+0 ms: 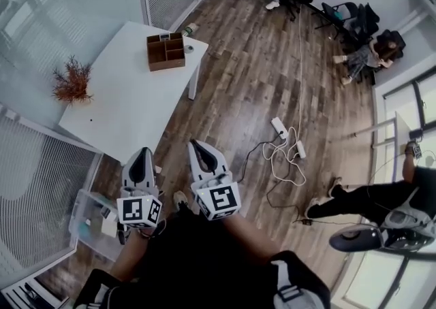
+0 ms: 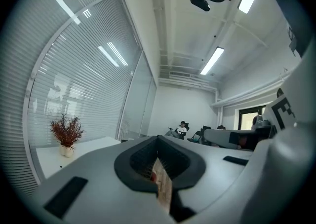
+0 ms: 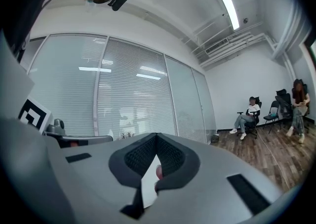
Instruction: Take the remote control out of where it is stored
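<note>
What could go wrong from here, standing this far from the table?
1. Loose cables and a power strip lie on the floor nearby: a trip hazard.
2. The wooden organizer sits near the table edge; a nudge might slide it off.
3. The left gripper and right gripper are both shut; they must open before any grasp.

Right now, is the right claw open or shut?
Shut: in the right gripper view, the right claw has its two jaw tips touching at the front.
</note>
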`<state>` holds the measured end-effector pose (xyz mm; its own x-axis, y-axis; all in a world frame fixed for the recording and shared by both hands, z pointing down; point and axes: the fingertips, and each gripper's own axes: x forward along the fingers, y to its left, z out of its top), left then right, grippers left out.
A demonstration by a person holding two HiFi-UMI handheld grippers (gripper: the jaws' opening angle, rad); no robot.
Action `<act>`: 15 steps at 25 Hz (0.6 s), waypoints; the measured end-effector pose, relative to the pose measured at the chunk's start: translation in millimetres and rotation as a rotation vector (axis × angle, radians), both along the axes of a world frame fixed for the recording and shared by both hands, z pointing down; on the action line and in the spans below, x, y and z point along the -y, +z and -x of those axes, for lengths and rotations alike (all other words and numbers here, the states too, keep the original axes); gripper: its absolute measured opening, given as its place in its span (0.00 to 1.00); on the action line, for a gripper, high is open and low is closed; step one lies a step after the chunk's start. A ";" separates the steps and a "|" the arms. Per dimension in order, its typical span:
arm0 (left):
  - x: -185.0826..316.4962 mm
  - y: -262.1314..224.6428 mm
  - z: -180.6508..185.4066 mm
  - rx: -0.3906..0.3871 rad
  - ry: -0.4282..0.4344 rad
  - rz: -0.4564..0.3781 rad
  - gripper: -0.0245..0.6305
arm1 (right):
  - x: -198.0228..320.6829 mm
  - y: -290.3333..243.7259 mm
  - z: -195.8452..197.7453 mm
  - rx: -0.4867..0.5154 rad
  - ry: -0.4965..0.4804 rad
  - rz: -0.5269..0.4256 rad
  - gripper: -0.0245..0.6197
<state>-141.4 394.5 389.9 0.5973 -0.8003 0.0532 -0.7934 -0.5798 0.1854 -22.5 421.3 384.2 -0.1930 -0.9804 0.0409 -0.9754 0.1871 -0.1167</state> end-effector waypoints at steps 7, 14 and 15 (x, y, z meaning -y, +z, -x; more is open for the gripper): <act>8.8 9.3 -1.3 0.002 0.009 0.012 0.05 | 5.9 0.0 -2.3 0.002 0.019 -0.024 0.04; 33.7 2.7 -30.2 -0.009 -0.035 0.004 0.05 | 36.1 -1.6 -31.4 -0.005 -0.019 -0.040 0.04; 37.8 0.8 -35.0 -0.010 -0.042 0.003 0.05 | 41.0 -3.9 -35.5 -0.008 -0.030 -0.045 0.04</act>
